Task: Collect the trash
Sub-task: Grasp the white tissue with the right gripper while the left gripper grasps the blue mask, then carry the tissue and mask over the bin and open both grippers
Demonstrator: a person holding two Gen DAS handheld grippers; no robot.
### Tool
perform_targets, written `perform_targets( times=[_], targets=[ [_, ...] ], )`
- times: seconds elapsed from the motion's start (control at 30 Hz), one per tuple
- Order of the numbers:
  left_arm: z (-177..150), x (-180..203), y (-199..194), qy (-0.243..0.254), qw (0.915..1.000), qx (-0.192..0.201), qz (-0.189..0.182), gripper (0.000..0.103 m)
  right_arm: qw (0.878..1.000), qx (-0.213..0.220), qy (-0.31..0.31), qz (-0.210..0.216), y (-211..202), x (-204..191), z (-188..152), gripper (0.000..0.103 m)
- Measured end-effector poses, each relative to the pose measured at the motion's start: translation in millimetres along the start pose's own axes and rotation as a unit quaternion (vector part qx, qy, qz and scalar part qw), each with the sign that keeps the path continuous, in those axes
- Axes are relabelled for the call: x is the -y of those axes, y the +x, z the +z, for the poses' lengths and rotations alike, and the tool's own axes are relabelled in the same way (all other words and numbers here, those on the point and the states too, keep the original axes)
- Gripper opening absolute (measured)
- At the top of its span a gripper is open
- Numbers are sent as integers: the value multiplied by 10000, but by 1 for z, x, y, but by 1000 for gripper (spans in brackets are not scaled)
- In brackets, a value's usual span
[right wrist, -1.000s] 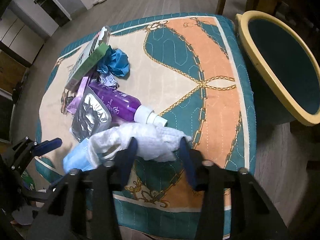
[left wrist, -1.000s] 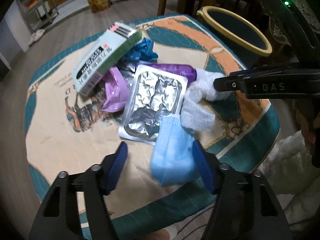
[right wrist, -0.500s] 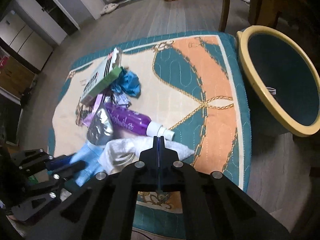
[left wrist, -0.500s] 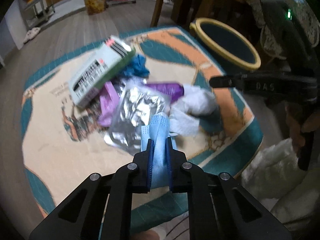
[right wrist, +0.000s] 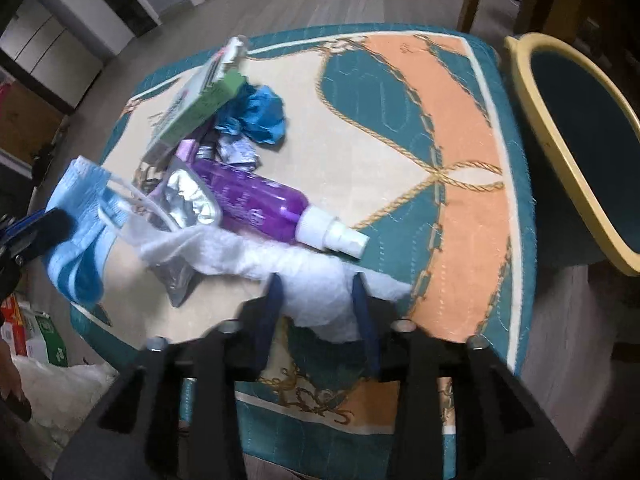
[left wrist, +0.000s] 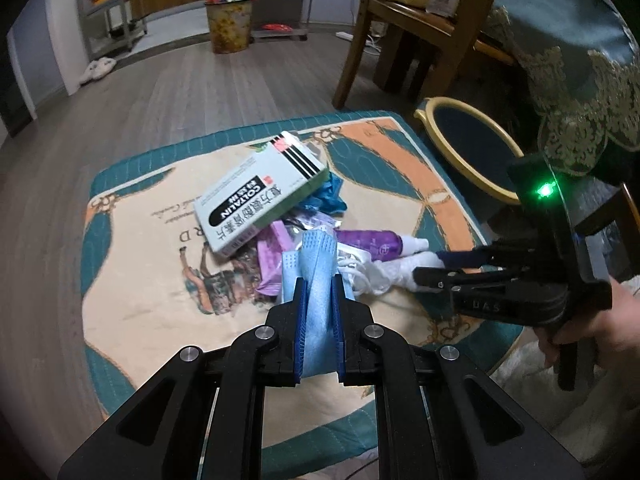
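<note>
- While the left tongs [left wrist: 318,312] pinch a folded blue face mask [left wrist: 310,276] between their pads, the mask rises ahead of them, its white ear loops [left wrist: 352,266] trailing to the right.
- From the right wrist view the same mask [right wrist: 80,216] hangs at the far left, lifted off the mat.
- Right tongs [right wrist: 316,308] stand at a middling gap with a white tissue [right wrist: 320,280] between the fingers; whether the pads press it I cannot tell, since that part is blurred.
- The tissue stretches leftward from the right tongs toward a crumpled foil pack [right wrist: 188,200].
- Just beyond the tissue lies a purple spray bottle [right wrist: 256,204], its white nozzle pointing right.
- Farther ahead and to the left, a green-and-white medicine box [left wrist: 260,196] leans over a blue crumpled wrapper [right wrist: 256,114] and a lilac packet [left wrist: 272,260].
- All the litter rests on a patterned mat [right wrist: 400,132] in teal, orange and cream.
- Right of the right tongs, beside the mat's edge, stands a yellow-rimmed bin [right wrist: 568,148] with a dark inside.
- Beyond the bin in the left wrist view is a wooden chair [left wrist: 404,36].
</note>
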State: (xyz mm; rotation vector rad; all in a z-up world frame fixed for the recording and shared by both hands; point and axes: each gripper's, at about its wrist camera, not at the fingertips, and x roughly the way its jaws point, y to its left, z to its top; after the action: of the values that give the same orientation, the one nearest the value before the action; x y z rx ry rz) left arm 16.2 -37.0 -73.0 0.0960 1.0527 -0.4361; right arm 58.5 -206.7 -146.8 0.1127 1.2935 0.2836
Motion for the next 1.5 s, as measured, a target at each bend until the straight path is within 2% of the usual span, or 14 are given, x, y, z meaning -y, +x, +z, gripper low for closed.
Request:
perform_targets(
  times=[0.13,0.23,0.33,0.5,0.6,0.67,0.73,0.83,0.93,1.03,1.4,1.5],
  targets=[
    [3,-4,-6,-44,9999,107,20,13,10000,25,30,83,-10,-1,0,12],
    [12,-6,-18,-67,9996,280,40,13,9994,222,154,216,-32,3,2,11],
    [32,-3,-42,-84,9980,621,-41,13,9976,538,270,334,-62,10,9,11],
    [78,21,-82,498,9924,1123,8,13,9915,1222,266,357,-134,40,39,11],
    [98,35,-88,811,9887,1264,-19,13,9872,1518,386,293,-162,66,53,11],
    [105,46,-79,971,9868,1293,-27,13,9850,1661,466,80,-170,89,58,11],
    [112,51,-64,872,9883,1219,-277,13,9818,1756,725,-18,-168,113,55,11],
    [128,73,-45,982,9868,1188,-504,13,9766,1710,1295,132,-156,151,55,11],
    [140,98,-26,1210,9841,1136,-639,13,9750,1747,1362,-160,-154,180,62,11],
    [153,119,-2,1257,9834,1008,-837,13,9706,1722,1671,-173,-150,211,62,11],
    [171,191,81,1483,9799,672,-1150,13,9560,1596,2438,-327,-137,285,51,12],
    [175,206,98,1466,9796,643,-1213,13,9477,1569,2769,-226,-135,302,42,14]
  ],
)
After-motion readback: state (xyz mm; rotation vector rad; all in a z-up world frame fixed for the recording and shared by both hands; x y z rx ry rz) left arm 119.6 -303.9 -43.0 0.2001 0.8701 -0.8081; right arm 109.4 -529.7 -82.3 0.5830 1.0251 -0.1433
